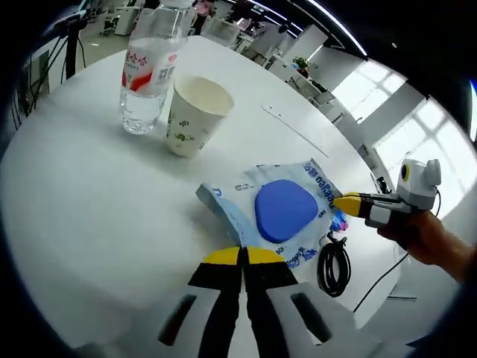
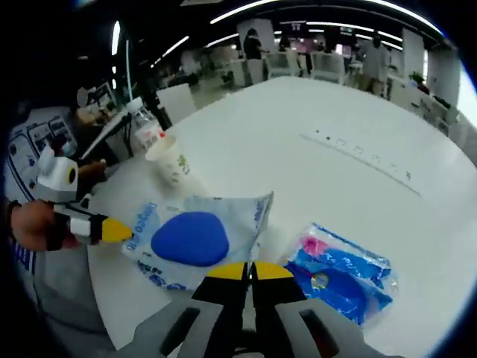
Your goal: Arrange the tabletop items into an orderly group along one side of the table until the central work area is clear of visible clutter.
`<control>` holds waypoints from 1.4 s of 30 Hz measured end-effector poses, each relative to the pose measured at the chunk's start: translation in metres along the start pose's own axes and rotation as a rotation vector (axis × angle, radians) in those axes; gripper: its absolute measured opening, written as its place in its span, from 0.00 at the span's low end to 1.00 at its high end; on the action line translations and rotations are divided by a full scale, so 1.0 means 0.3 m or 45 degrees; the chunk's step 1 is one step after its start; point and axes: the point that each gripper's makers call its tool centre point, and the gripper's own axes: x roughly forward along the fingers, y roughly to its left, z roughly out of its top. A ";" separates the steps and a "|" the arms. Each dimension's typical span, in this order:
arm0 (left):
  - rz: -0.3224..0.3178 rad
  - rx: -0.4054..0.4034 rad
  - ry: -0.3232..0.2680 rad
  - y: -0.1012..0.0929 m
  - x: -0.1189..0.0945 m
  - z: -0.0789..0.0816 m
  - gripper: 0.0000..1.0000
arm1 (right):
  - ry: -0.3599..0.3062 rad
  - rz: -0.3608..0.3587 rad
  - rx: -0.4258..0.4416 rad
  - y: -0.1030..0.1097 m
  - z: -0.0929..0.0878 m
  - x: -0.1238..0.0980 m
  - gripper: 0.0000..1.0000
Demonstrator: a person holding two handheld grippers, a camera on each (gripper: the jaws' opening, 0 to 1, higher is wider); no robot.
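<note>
On the table (image 1: 89, 201), an empty paper cup (image 1: 194, 113) touches a water bottle (image 1: 149, 71); both tongs (image 1: 241, 256) (image 2: 249, 270) pinch the blue-pad packet (image 1: 279, 212).

Room: large open-plan office | Table (image 1: 89, 224): broad, white, curved edge | Light: long strip lights (image 2: 246, 9) on a dark ceiling; bright windows (image 1: 387, 112) along one side | Furniture: white chairs (image 2: 179, 101) and desks beyond the table; a tripod (image 1: 71, 45) at the far edge | People (image 2: 376, 56) stand in the distance
</note>
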 end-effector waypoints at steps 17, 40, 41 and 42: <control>-0.003 0.106 -0.041 0.013 0.050 0.116 0.00 | -0.082 -0.038 0.093 0.026 -0.024 -0.051 0.00; 0.029 0.040 -0.055 0.049 0.109 0.161 0.00 | -0.079 -0.108 0.344 -0.002 -0.085 0.046 0.00; 0.024 0.029 -0.058 0.047 0.115 0.163 0.00 | -0.081 -0.114 0.356 -0.007 -0.087 0.046 0.00; 0.023 0.024 -0.060 0.049 0.121 0.166 0.00 | -0.085 -0.114 0.377 -0.010 -0.086 0.046 0.00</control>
